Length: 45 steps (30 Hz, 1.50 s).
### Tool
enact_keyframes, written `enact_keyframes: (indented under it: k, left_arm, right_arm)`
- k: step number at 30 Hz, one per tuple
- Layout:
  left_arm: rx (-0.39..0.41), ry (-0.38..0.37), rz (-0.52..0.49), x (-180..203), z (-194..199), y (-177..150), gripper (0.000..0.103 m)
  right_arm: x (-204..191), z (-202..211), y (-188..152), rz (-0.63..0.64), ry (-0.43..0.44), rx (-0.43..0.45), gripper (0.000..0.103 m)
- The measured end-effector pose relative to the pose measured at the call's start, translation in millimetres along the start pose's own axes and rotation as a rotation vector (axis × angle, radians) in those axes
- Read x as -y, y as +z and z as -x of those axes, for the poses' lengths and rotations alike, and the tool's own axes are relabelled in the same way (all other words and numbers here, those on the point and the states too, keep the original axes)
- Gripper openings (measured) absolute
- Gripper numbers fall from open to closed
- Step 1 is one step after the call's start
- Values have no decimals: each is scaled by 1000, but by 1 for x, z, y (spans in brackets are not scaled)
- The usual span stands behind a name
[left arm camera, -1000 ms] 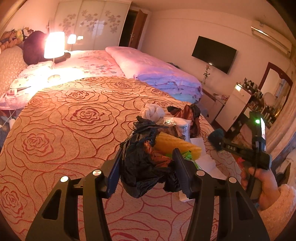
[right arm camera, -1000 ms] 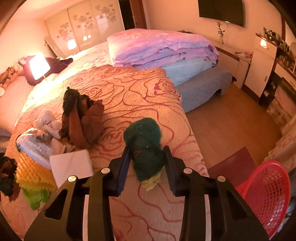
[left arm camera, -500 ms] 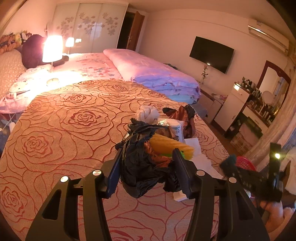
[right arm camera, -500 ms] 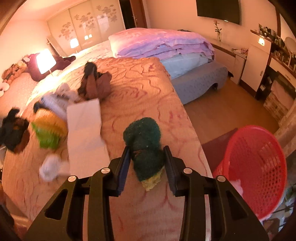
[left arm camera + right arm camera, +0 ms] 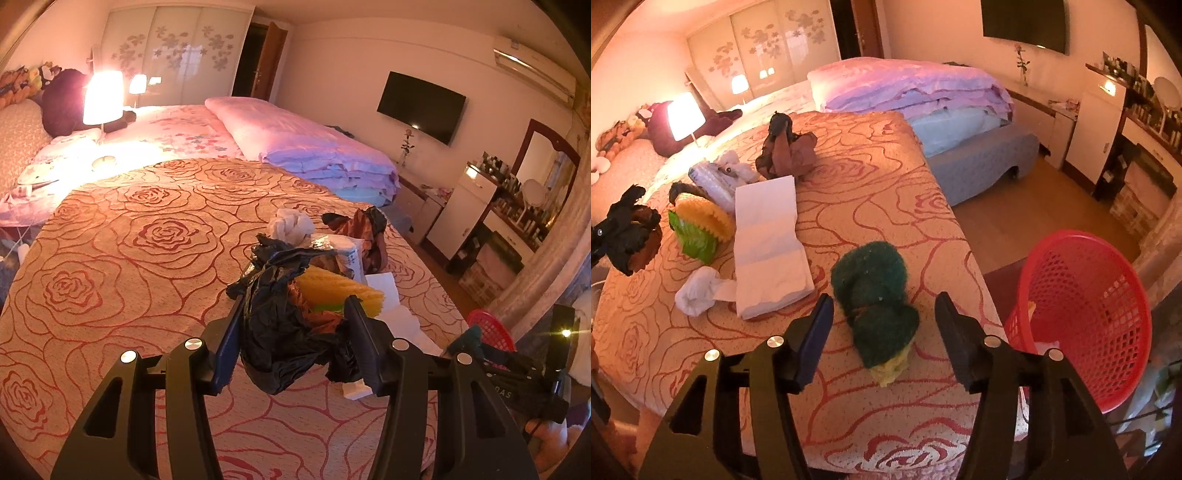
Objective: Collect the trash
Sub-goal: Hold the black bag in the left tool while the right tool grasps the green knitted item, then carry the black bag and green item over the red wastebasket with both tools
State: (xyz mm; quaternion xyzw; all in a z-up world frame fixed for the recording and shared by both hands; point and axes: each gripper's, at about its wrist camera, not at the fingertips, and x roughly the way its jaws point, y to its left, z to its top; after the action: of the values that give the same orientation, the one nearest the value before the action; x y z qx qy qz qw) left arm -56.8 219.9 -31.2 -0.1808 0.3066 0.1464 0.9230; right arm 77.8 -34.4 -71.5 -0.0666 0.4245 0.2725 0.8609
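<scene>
Trash: black bag (image 5: 280,332) being pinched by left gripper (image 5: 293,345).
Right gripper (image 5: 882,332): spreading wide around green sponge (image 5: 875,295).
Red basket (image 5: 1086,325): holding paper scraps.

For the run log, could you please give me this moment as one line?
left gripper: shut on black bag | right gripper: open, green sponge between jaws, not gripped | red basket: beside bed

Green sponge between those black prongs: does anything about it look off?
Yes. The sponge touches neither finger of the open right hand-held gripper, and it is over the bed edge, not the red basket beside it.
</scene>
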Motion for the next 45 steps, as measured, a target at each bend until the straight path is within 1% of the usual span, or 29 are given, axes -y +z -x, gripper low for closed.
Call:
enact_keyframes:
  k: [3,5,7,10,15,20,30,36,45]
  left_arm:
    - [-5,1,1,1,-1,-1,51]
    - [-3,-1,-3,2,-1,1,51]
    - [2,0,-6,2,0,2,51]
    - [9,6,-3,0,2,4,51]
    - [27,5,-4,1,8,8,51]
    - [47,-2,-26,9,16,9,51]
    - [47,-31,-62,27,16,5,51]
    - [45,-58,-96,44,17,2,51]
    - [42,-101,-162,75,17,1,51]
  right_arm:
    - [-3,-1,0,31,1,1,54]
    - [-5,-1,-1,43,9,-4,43]
    - [-5,-2,-2,42,21,-15,38]
    - [-3,0,-2,36,34,-15,36]
    - [0,13,-1,11,47,14,36]
    - [4,26,-3,-17,48,41,36]
    - [24,47,-2,-91,3,103,36]
    - [29,64,4,-113,-6,157,36]
    - [40,83,10,-135,-36,202,36]
